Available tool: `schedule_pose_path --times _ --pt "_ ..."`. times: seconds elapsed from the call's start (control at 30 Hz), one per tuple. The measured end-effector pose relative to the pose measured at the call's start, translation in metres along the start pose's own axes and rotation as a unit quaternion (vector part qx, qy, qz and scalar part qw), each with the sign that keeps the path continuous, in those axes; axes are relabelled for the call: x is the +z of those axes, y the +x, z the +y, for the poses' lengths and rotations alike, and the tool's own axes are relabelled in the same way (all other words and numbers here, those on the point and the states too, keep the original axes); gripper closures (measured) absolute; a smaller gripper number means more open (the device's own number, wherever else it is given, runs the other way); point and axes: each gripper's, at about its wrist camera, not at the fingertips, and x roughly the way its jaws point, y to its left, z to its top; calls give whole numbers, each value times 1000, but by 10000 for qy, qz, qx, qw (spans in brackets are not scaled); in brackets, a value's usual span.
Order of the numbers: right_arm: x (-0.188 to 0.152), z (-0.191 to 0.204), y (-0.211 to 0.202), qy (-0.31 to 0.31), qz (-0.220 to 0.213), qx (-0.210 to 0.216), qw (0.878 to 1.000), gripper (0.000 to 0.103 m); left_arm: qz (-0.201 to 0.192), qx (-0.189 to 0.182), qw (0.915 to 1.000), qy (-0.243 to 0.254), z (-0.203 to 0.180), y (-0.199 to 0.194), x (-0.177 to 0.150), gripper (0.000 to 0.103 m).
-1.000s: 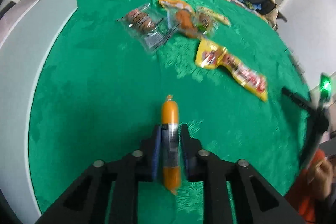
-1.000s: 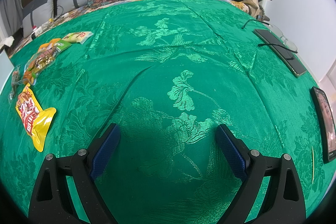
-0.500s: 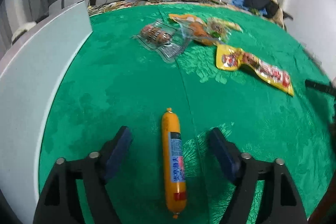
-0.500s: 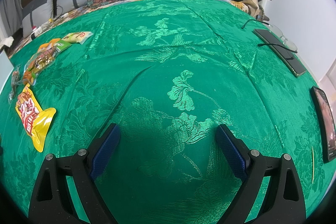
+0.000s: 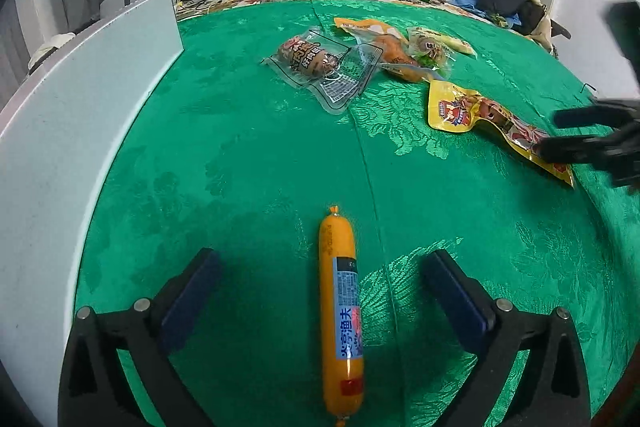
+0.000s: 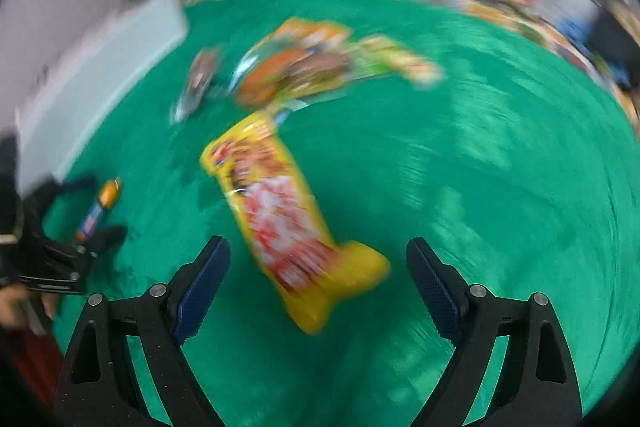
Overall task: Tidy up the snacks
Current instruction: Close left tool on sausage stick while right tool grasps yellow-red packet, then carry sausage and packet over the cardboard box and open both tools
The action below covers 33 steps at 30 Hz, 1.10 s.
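Left wrist view: the patterned green cloth (image 5: pixel 248 155) is shown sharply, with a white panel (image 5: pixel 72 131) at left and four crinkled packets far right. One smooth orange sausage (image 5: pixel 340 307) lies untouched between the left gripper (image 5: pixel 320 291), whose jaws have just been opening wide. The blurred right wrist view alone shows the right gripper (image 6: pixel 318 275), jaws slightly closing yet wide, empty over the yellow packet (image 6: pixel 280 223).

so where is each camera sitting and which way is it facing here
Left wrist: on the left gripper, angled down at the green patterned tablecloth; its open fingers flank the orange sausage stick, untouched, jaws just opened.
Right wrist: on the right gripper, angled down, blurred; open fingers hover around the long yellow snack packet; a hand shows at lower left.
Shared: sausage stick, yellow packet, tablecloth, and each other's gripper.
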Motion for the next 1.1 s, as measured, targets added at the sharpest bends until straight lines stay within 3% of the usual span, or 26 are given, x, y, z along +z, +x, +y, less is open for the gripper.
schedule_pose_path --times 0.07,0.1,0.2,0.33,0.4,0.43,0.47,0.5,0.57,0.63,0.67,0.7,0.8,0.93,1.03,1.1 --pt "12 11 20 -164 324 -148 9992 15 1 1 10000 1 0 0 0 2" --pt "15 12 28 -86 494 -134 9987 36 0 -3 10000 -1 0 0 0 2" --pt "14 11 27 263 698 -123 9971 53 2 -15 10000 2 -1 -1 -1 2" --pt "-12 4 9 1137 1151 260 9865 54 387 -192 9985 343 -3 -4 1 5" --pt "-31 -2 -1 1646 1325 577 9757 52 573 -267 9969 477 -5 -8 3 23" --pt "-37 -1 -3 1704 1338 558 9746 49 630 -284 9963 508 -7 -9 5 28" --pt "-39 2 -5 1636 1335 370 9767 48 691 -304 9957 531 -9 -11 7 40" --pt "-38 6 -5 1494 1343 201 9794 38 715 -312 9955 544 -11 -12 8 57" --pt "-33 16 0 1182 1420 -34 9828 33 794 -344 9946 564 -14 -15 8 88" --pt "-29 32 4 739 1478 -200 9861 41 867 -542 9941 353 -8 -20 7 88" --pt "-29 38 5 552 1517 -396 9861 53 850 -696 9938 164 -1 -24 4 88" --pt "-30 41 3 451 1541 -445 9860 54 806 -912 9925 -101 9 -30 0 88" --pt "-35 34 -12 821 1486 -119 9854 54 506 -1492 9841 -816 37 -58 -11 88" --pt "-33 14 -43 1567 1131 395 9804 54 45 -1894 9732 -1300 59 -98 -11 88" --pt "-7 22 -72 1800 773 822 9772 54 -365 -2020 9673 -1489 83 -135 -1 88" --pt "16 42 -87 1799 570 1175 9750 54 -594 -1866 9685 -1539 108 -160 8 88"
